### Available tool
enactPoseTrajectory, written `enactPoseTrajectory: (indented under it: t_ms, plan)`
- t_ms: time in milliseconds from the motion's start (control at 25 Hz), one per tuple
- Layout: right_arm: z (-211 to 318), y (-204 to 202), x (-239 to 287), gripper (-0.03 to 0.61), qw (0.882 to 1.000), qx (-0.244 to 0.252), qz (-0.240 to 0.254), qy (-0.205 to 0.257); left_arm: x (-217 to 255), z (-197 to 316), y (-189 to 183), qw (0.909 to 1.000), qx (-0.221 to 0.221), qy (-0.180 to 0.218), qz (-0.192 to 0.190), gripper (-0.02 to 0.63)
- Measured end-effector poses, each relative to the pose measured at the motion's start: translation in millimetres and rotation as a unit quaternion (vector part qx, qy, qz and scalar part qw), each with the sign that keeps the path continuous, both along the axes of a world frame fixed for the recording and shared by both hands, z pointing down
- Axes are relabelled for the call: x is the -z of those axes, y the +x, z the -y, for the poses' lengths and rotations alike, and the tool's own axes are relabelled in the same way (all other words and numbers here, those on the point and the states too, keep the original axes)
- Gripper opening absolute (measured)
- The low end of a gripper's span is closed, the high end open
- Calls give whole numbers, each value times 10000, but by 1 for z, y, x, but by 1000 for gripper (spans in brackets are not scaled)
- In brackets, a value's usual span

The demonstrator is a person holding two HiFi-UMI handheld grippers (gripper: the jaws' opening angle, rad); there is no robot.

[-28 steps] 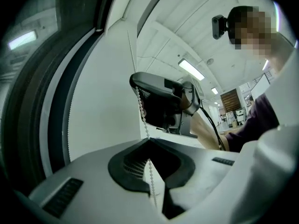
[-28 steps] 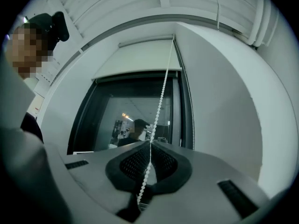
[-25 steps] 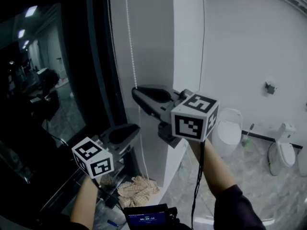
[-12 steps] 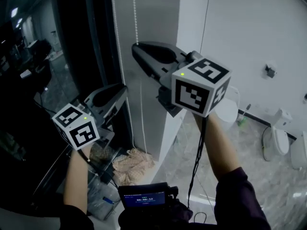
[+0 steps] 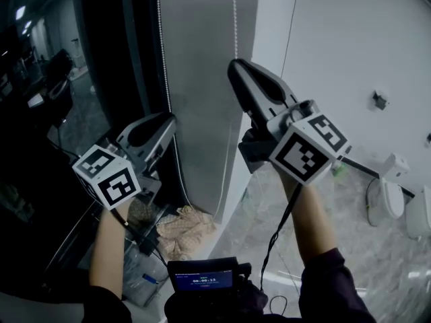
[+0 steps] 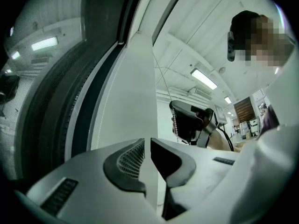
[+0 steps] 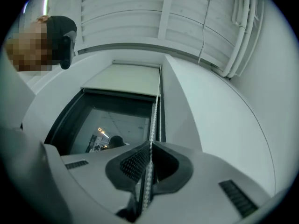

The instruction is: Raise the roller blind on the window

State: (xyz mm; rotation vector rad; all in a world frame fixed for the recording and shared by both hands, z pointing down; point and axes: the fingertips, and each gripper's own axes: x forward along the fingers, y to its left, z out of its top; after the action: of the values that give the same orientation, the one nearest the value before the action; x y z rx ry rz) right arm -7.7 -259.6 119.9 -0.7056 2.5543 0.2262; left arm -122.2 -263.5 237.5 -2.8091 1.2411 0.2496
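The bead chain is cut off at the head view's top edge, twelve o'clock of the right gripper, whose fingers are clamped on it. The roller blind covers only the window's top. The left gripper has its fingers a slit apart, with nothing between them.

You see the pale blind covering only the top edge of the window; its white bead chain runs straight down the right edge.

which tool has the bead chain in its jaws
The right tool: its jaws pinch the bead chain. The left tool holds nothing.
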Motion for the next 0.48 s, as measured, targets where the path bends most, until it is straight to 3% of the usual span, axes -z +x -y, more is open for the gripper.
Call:
enactPoseTrajectory:
  t_ms: [200,360,480]
  plan:
    - [2,16,0,14,9994,-327,134,3,-1,0,3,10000,-6,-26,41,15]
    - [7,17,-12,15,9991,-5,272,-328,-1,1,5,10000,-37,-64,11,15]
    - [8,13,-21,15,9991,43,105,-399,-3,1,6,10000,-57,-50,48,15]
